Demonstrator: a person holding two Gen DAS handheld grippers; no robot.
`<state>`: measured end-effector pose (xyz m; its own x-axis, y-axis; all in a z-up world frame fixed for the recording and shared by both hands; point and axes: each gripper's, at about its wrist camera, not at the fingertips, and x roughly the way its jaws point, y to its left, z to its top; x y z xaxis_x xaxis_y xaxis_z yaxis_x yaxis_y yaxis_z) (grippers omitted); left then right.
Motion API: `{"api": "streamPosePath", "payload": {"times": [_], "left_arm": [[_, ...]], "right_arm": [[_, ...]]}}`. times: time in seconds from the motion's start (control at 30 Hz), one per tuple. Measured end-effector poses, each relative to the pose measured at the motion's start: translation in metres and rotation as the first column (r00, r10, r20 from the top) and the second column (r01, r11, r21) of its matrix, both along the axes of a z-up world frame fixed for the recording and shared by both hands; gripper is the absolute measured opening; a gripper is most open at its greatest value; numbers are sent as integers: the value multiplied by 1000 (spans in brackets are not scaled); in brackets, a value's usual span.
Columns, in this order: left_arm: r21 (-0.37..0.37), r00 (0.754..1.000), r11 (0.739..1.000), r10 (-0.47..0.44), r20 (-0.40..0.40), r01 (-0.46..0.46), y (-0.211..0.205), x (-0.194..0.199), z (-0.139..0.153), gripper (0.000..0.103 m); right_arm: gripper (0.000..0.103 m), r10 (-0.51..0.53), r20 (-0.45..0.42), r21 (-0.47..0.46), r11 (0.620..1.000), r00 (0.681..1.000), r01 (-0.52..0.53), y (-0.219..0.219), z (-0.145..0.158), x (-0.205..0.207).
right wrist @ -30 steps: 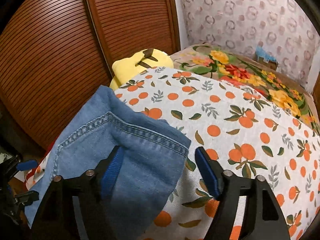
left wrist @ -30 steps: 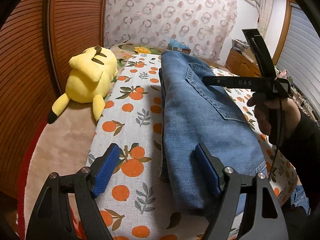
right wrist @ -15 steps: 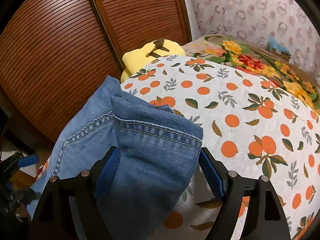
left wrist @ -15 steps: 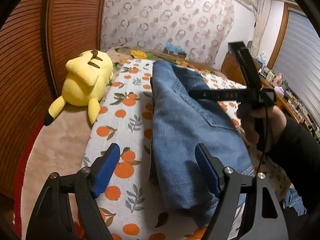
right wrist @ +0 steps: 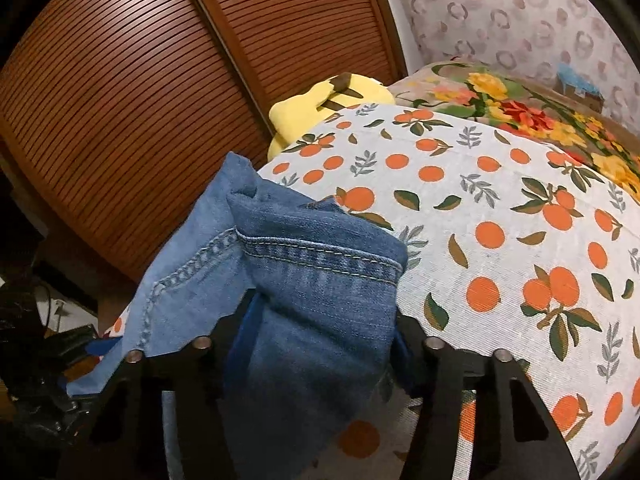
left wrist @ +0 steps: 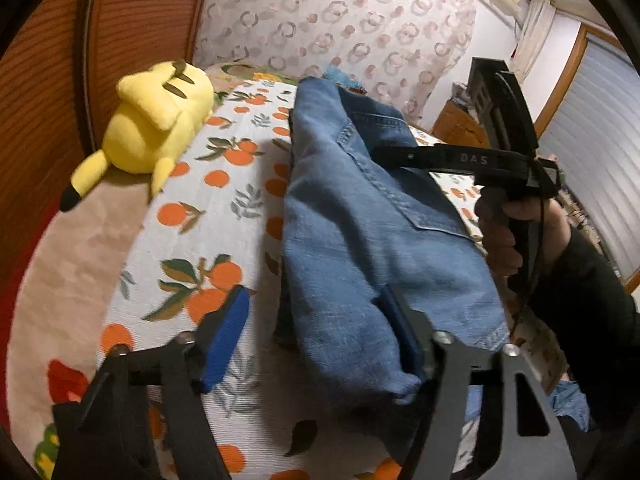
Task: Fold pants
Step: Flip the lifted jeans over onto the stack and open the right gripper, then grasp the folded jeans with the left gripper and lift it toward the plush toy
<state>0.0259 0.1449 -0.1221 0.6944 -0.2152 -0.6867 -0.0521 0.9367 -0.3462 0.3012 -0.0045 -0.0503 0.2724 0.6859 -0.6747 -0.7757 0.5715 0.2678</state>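
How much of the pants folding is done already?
Done: the jeans already lie folded lengthwise into a narrow strip on the orange-print sheet. In hand: both grippers have just been closing on the jeans; the right gripper has the hemmed end bunched between its pads, and the left gripper has the strip's other end between its jaws. Left: bringing one end over the other.
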Motion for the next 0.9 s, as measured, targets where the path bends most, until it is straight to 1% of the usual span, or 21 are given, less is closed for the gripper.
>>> {"api": "streamPosePath", "payload": {"times": [0.07,0.1,0.13,0.2,0.27,0.43,0.6,0.77,0.9], "left_arm": [[-13,1000,1000,-13,5,13,-1,0,1,47],[-11,1000,1000,-26,11,27,-3,-1,3,37],[-10,999,999,-32,16,33,-4,-1,5,35],[3,999,999,-33,17,33,-6,-2,10,26],[4,999,1000,-31,25,31,-5,-4,13,22],[-6,999,1000,-4,38,4,4,-4,21,21],[3,998,1000,29,58,-30,21,9,32,21],[31,995,998,51,90,-54,43,31,45,20],[55,993,997,49,109,-55,60,57,54,20]], "right_arm": [[47,1,5,5,1000,1000,-1,0,2,0],[42,3,11,9,1000,1000,-3,1,4,-1],[38,7,20,17,1000,1000,-7,0,7,-2],[34,14,32,31,999,999,-15,0,12,-3],[31,24,53,38,999,998,-26,1,18,-6],[30,47,94,74,996,994,-54,7,30,-8],[30,63,119,86,994,991,-74,28,36,7],[30,59,129,103,992,990,-73,50,39,28],[30,45,141,111,992,989,-61,69,40,48]]}}
